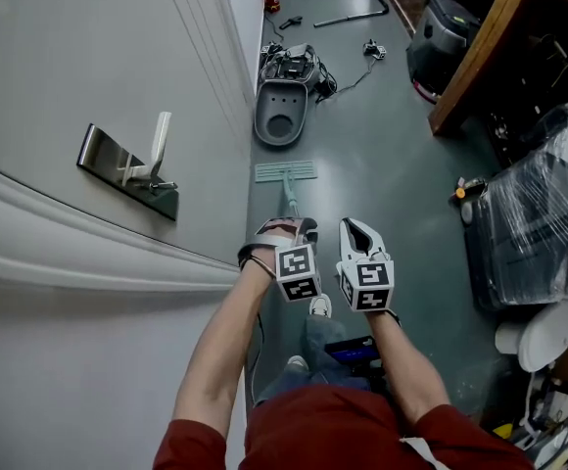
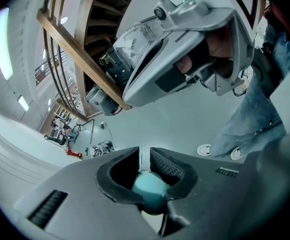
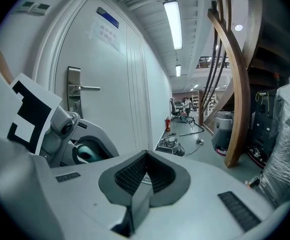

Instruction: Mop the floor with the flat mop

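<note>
The left gripper (image 1: 286, 231) is pinching the top of the mop handle (image 1: 291, 202), and in the left gripper view the teal rounded end (image 2: 149, 188) is sitting clamped between its jaws. From there the handle is slanting down and away to the pad (image 1: 285, 172), which is lying flat on the floor (image 1: 382, 135) straight ahead of that gripper, just beside the foot of the door (image 1: 88, 57) on its left. A grey tub (image 1: 281, 113) is standing beyond the pad. The right gripper (image 1: 360, 231) is hanging just to the right of the left one, its jaws pressed together on nothing and not touching the handle. So the mop is in hand and down on the floor, in place for a stroke. The grey-green floor is showing no plain wet streak or sheen, so I cannot tell how much has been mopped. By my reading most of the open floor ahead and to the right of the grippers is waiting to be covered.
</note>
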`<state>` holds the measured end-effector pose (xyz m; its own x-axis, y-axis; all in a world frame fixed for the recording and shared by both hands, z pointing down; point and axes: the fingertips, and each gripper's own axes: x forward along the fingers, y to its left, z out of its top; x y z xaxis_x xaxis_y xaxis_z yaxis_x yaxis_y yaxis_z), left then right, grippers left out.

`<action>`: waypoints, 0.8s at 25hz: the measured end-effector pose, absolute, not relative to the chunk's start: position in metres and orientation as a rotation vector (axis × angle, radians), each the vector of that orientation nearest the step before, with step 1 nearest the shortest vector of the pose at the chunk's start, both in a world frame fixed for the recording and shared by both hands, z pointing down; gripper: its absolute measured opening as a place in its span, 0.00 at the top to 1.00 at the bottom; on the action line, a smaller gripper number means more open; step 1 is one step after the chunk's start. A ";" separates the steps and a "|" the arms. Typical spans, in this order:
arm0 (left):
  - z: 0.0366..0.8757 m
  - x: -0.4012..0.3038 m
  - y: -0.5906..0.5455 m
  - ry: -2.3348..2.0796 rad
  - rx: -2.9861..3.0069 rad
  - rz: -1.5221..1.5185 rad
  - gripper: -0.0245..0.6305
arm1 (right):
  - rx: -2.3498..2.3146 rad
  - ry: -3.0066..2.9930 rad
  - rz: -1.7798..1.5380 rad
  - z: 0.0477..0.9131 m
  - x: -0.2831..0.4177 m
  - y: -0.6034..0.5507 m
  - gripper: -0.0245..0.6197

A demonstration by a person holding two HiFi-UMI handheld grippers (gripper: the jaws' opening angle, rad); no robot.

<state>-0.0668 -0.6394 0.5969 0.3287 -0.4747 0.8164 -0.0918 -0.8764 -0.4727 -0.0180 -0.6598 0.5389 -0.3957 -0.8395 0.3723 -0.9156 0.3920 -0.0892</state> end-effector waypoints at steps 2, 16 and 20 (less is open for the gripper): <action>0.597 -0.071 -0.617 0.512 -2.269 -1.557 0.87 | 1.548 -2.386 0.395 0.536 -0.024 -0.639 0.94; 0.591 -0.089 -0.451 0.521 -2.304 -1.532 0.87 | 1.598 -2.347 0.330 0.520 -0.039 -0.461 0.94; 0.587 -0.089 -0.407 0.522 -2.320 -1.526 0.87 | 1.587 -2.349 0.320 0.515 -0.044 -0.417 0.94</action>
<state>-0.0890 -0.4069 0.5871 0.3645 -0.4640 0.8073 -0.1280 -0.8837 -0.4502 -0.0436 -0.4174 0.5153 -0.3527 -0.8651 0.3566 -0.9290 0.3694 -0.0228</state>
